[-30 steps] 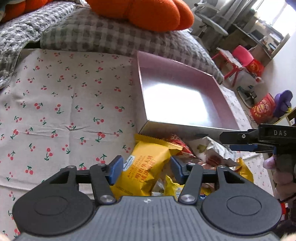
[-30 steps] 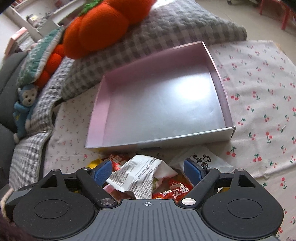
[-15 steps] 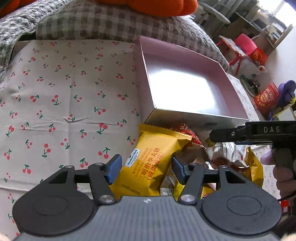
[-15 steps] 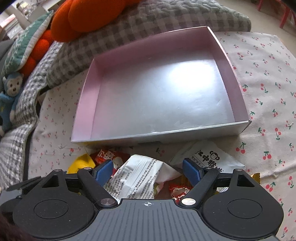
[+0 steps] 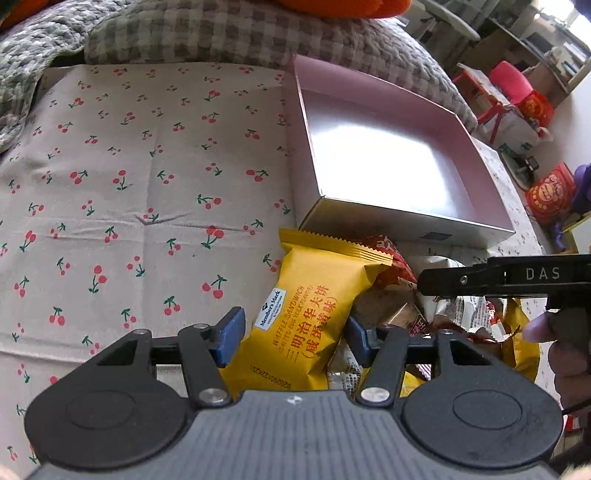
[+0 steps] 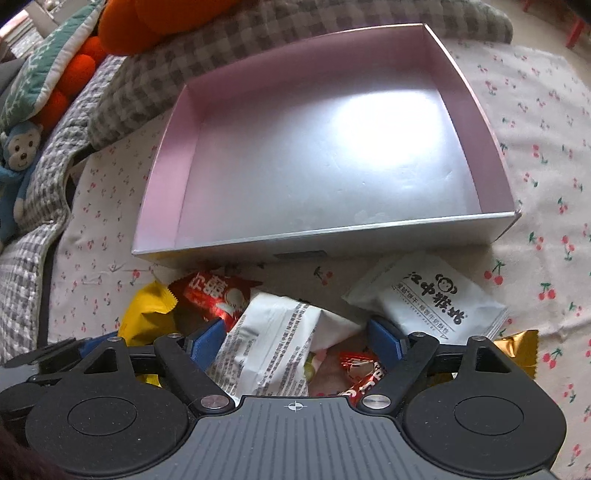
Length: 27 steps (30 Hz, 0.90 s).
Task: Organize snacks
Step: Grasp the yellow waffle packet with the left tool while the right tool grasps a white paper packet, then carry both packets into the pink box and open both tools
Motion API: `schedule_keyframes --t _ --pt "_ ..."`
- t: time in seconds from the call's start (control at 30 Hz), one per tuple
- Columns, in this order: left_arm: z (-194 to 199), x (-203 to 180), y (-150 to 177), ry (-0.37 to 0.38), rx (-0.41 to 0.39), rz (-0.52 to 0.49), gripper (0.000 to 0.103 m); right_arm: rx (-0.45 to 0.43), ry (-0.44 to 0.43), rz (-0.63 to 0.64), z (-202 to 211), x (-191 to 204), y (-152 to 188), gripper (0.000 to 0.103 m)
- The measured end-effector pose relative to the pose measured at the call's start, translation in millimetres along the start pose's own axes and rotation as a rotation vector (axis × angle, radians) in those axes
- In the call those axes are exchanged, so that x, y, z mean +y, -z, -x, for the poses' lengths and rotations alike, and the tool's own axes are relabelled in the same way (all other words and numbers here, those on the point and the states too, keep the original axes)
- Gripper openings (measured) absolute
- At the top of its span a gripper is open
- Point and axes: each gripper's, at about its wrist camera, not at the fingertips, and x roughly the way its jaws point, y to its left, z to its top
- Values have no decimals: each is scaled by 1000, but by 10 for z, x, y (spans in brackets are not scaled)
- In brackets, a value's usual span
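A pile of snack packets lies on the cherry-print cloth in front of an empty pink-walled box [image 5: 369,92] [image 6: 162,177]. My left gripper [image 5: 293,339] is shut on a yellow waffle-sandwich packet [image 5: 310,314] at the pile's left end, its blue pads touching both long edges. My right gripper [image 6: 295,339] stands open over a crumpled white printed packet [image 6: 273,343], which lies between its fingers without being pressed. From the left wrist view the right gripper [image 5: 461,280] shows side-on at the right. A red packet [image 6: 210,291] and a white monkey-logo packet [image 6: 432,299] lie beside it.
Grey checked blankets [image 5: 221,33] and orange plush cushions [image 6: 122,22] border the cloth behind the box. A blue monkey toy [image 6: 18,155] sits at the far left. Red stools and bags [image 5: 546,192] stand on the floor to the right.
Both views have tipped down toward the pile. The right gripper has sunk closer over the white packet. The left gripper stays around the yellow packet at the same width.
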Motion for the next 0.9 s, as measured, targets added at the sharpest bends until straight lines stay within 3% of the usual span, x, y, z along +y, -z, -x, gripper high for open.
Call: schedule_keyframes --t 0.33,0.9 --pt "76 -2 27 -36 -53 22 43 -34 -17 -10 105 -42 51 72" --pt "437 48 -22 -34 -176 96 36 -132 -104 -63 547 -156 -3 69"
